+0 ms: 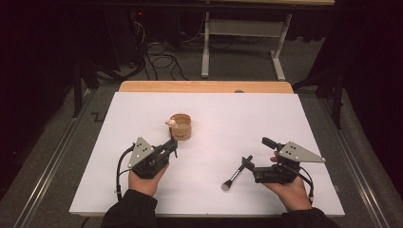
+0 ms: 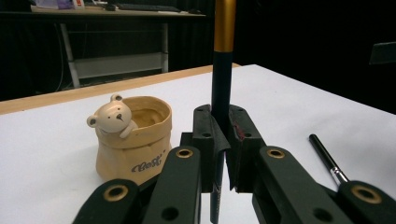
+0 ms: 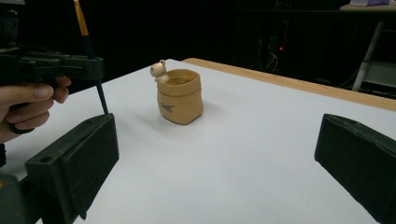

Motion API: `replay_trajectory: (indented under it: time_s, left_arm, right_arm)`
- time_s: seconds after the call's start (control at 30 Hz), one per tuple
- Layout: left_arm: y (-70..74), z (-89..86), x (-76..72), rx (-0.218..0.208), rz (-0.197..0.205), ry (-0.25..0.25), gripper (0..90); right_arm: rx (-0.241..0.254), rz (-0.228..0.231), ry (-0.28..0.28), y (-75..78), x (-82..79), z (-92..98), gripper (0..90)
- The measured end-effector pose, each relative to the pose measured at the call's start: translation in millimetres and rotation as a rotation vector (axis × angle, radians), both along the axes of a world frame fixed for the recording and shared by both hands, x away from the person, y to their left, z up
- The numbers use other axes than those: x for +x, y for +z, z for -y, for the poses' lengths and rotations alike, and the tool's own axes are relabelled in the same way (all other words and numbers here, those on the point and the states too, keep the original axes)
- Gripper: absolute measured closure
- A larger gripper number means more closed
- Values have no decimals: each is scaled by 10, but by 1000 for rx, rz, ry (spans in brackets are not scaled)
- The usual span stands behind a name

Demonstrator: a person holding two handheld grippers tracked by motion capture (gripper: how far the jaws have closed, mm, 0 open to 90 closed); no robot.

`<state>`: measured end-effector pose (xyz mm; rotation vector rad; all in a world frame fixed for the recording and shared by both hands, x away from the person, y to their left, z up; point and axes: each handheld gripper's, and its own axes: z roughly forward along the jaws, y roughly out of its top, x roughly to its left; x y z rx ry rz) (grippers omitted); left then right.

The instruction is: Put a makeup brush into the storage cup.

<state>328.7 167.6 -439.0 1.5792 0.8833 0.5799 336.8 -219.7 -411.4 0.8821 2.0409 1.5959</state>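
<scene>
My left gripper (image 2: 219, 154) clamps a brush (image 2: 221, 88) upright beside the cup (image 2: 133, 140). I centre it over the mouth before releasing. Right gripper (image 3: 215, 158) gapes empty.

High view looks down from above, both gripper views low and near, all sharing bear pot (image 1: 181, 126)

A dark script word stands on the front of the tan bear pot (image 2: 133, 147), too small to read surely.
</scene>
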Motion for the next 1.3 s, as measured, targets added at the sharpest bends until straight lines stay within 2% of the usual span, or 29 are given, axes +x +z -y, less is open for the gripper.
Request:
replay_trajectory:
  time_s: [0.6,0.8,0.9,1.13,1.3]
  left_arm:
    - [3,-97,30,-20,0,31,833]
    - [3,-106,40,-19,7,33,834]
    - [7,-114,54,-32,13,37,834]
    - [-7,-78,170,-44,-7,65,834]
    - [52,-56,278,-53,-15,86,834]
  right_arm:
    - [-49,18,-58,-97,-67,280,3]
    - [-45,22,-86,-128,-91,376,3]
    - [-33,7,-93,-154,-93,417,3]
    - [-66,-4,-88,-219,-66,390,3]
    - [-73,4,-79,-222,-71,384,3]
